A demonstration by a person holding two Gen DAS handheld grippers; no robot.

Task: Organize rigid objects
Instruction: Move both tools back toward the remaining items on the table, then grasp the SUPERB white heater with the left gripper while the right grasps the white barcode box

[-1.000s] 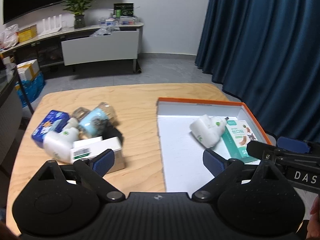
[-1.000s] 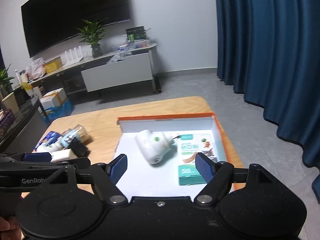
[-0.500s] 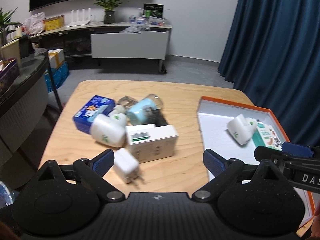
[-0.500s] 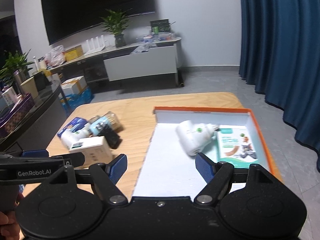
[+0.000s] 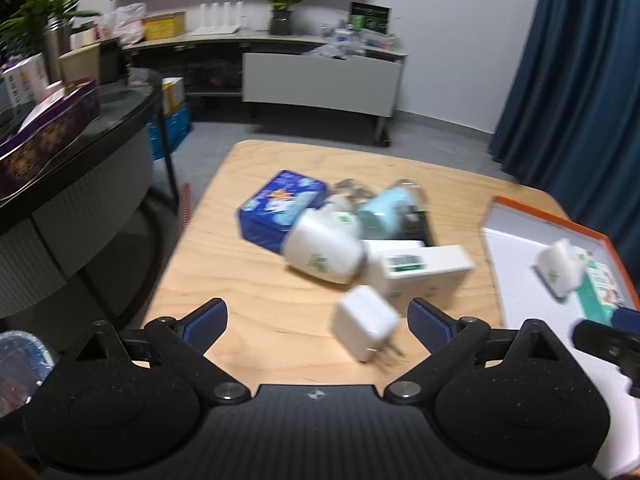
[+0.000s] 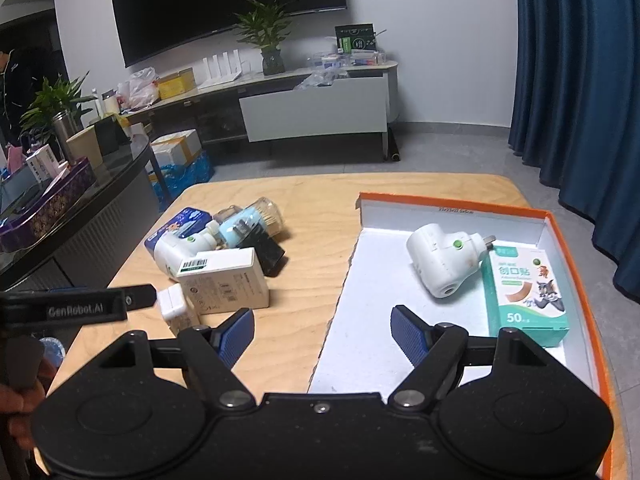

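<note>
On the wooden table (image 5: 256,292) lies a heap: a blue tin (image 5: 280,210), a white plug-in vaporiser (image 5: 324,254), a white carton (image 5: 424,270), a light-blue jar (image 5: 384,210), a black block (image 6: 266,254). A white charger plug (image 5: 366,322) lies nearest, just ahead of my open left gripper (image 5: 316,318), nothing between its fingers. The orange-rimmed white box (image 6: 452,202) holds a second white vaporiser (image 6: 442,258) and a green plaster box (image 6: 524,290). My right gripper (image 6: 322,334) hangs open and empty over the box's left edge. The left gripper also shows in the right wrist view (image 6: 132,300).
A dark glass-topped counter (image 5: 72,184) with boxes stands left of the table. Behind are a TV cabinet (image 6: 316,108) with plants and clutter, grey floor, and a blue curtain (image 6: 580,80) on the right. A hand (image 6: 20,408) holds the left gripper's handle.
The left gripper has swung left from the orange box toward the heap, and the white charger plug now lies just ahead of its fingers. The right gripper also shifted left, to the box's left edge.
</note>
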